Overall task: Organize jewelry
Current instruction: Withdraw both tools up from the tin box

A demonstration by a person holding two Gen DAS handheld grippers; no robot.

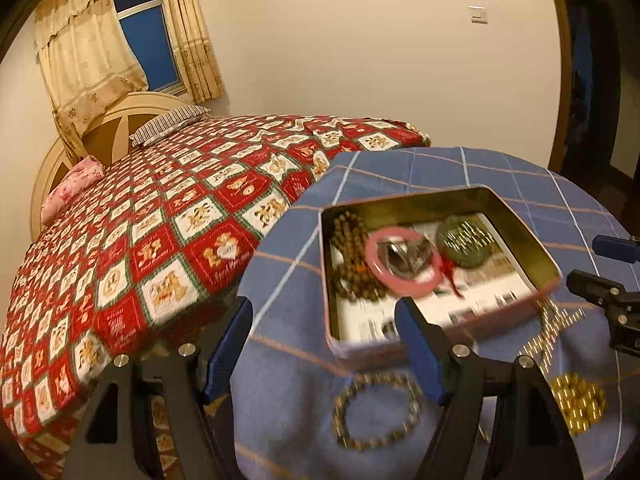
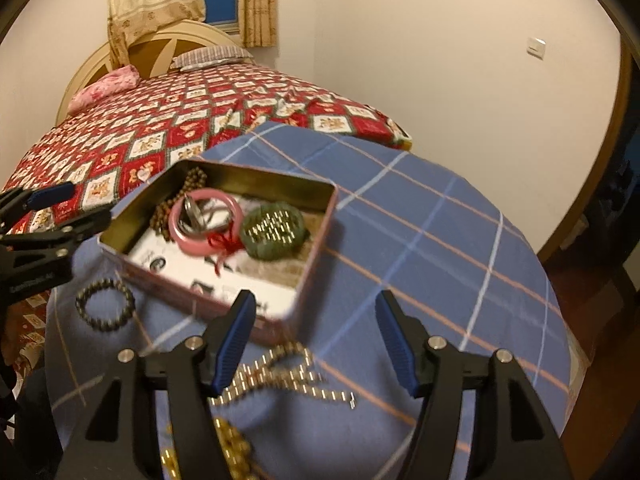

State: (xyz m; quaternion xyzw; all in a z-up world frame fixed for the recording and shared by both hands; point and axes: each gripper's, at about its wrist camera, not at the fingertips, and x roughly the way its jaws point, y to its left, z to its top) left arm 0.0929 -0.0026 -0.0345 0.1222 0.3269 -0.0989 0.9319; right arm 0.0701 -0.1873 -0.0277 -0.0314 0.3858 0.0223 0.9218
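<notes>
An open metal tin (image 1: 516, 216) (image 2: 320, 232) sits on a blue plaid cloth. It holds a pink bangle (image 1: 404, 280) (image 2: 188, 240), a brown bead strand (image 1: 348, 236) (image 2: 192, 180), a green beaded piece (image 1: 464, 240) (image 2: 276, 228) and a red tassel (image 2: 224, 244). On the cloth lie a dark bead bracelet (image 1: 376, 408) (image 2: 105, 305), a gold link chain (image 1: 548, 340) (image 2: 280, 376) and gold beads (image 1: 576, 404) (image 2: 232, 444). My left gripper (image 1: 324, 340) (image 2: 72, 208) is open and empty near the tin's front edge. My right gripper (image 2: 316, 340) is open and empty above the chain; its fingers (image 1: 612, 246) show at the left wrist view's right edge.
The blue plaid cloth (image 1: 288, 380) (image 2: 440, 260) covers a small round table. Behind it stands a bed with a red patterned cover (image 1: 160, 248) (image 2: 160, 136), pillows and a curved headboard. A curtained window (image 1: 144, 40) is in the far wall; a dark doorway (image 1: 592, 80) is at the right.
</notes>
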